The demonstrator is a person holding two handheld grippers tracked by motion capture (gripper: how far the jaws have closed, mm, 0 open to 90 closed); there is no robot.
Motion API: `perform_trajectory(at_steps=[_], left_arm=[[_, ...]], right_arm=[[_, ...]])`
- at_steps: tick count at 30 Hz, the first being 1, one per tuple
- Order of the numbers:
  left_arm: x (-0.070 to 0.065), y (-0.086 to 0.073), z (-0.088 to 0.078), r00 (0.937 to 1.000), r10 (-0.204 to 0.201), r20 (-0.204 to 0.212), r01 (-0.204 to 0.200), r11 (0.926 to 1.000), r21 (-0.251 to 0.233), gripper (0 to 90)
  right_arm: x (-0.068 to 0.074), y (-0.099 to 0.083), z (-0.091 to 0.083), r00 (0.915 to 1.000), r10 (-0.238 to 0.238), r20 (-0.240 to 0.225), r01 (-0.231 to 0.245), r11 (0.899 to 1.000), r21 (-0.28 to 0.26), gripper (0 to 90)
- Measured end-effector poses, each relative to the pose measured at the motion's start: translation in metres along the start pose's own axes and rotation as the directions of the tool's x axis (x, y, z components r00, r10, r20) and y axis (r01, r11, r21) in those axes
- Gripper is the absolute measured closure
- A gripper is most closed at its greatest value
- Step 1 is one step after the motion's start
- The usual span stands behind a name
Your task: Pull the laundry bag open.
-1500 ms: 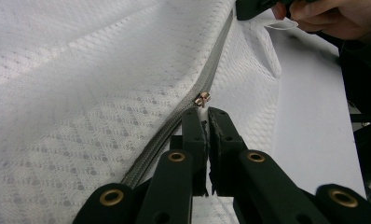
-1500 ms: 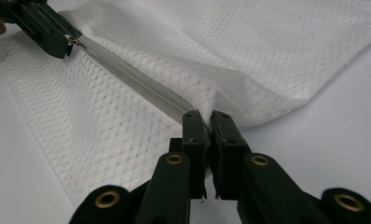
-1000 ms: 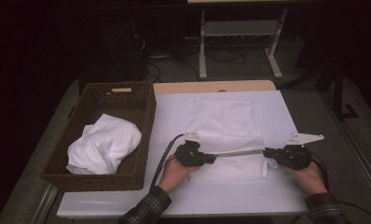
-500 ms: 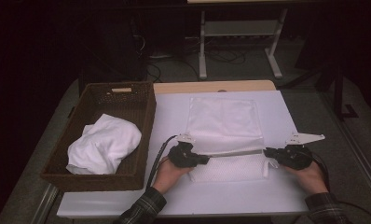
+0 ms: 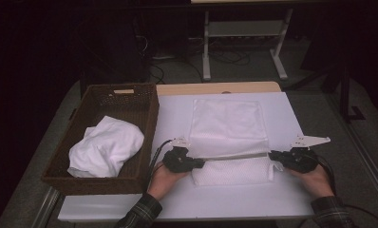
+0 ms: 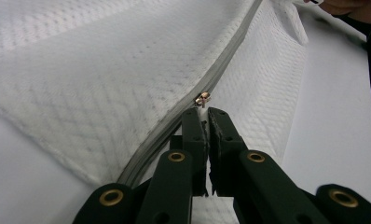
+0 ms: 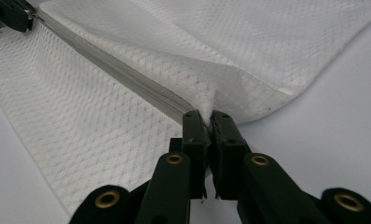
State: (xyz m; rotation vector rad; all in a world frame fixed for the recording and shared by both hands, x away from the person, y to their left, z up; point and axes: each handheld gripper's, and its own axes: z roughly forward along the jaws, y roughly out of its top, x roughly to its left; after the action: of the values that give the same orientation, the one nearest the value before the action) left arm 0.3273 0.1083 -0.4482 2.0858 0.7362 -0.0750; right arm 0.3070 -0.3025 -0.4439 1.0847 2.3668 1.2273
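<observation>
a: where is the mesh bag (image 5: 227, 137)?
b: flat near the bench's front edge.
a: the jaws?
b: left gripper (image 6: 203, 112) pinches the zipper pull (image 6: 202, 98); right gripper (image 7: 203, 116) pinches the bag's zipper end.

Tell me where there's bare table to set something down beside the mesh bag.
Bare strips: between the wicker basket and the mesh bag; right of the bag to the table edge; along the near edge. Crowded: the zipper line, with the left gripper and right gripper clamped at its ends.
</observation>
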Motion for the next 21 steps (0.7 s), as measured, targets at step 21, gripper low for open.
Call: perform_trajectory(at_steps=[21], left_arm=[[0.0067,-0.0072,-0.0061,0.9982,-0.036,-0.047,0.036,0.9993,-0.008,86.3]], right_arm=[[-0.0075,-0.0042,-0.0033,0.9989,0.013,0.045,-0.013,1.0,0.012,84.6]])
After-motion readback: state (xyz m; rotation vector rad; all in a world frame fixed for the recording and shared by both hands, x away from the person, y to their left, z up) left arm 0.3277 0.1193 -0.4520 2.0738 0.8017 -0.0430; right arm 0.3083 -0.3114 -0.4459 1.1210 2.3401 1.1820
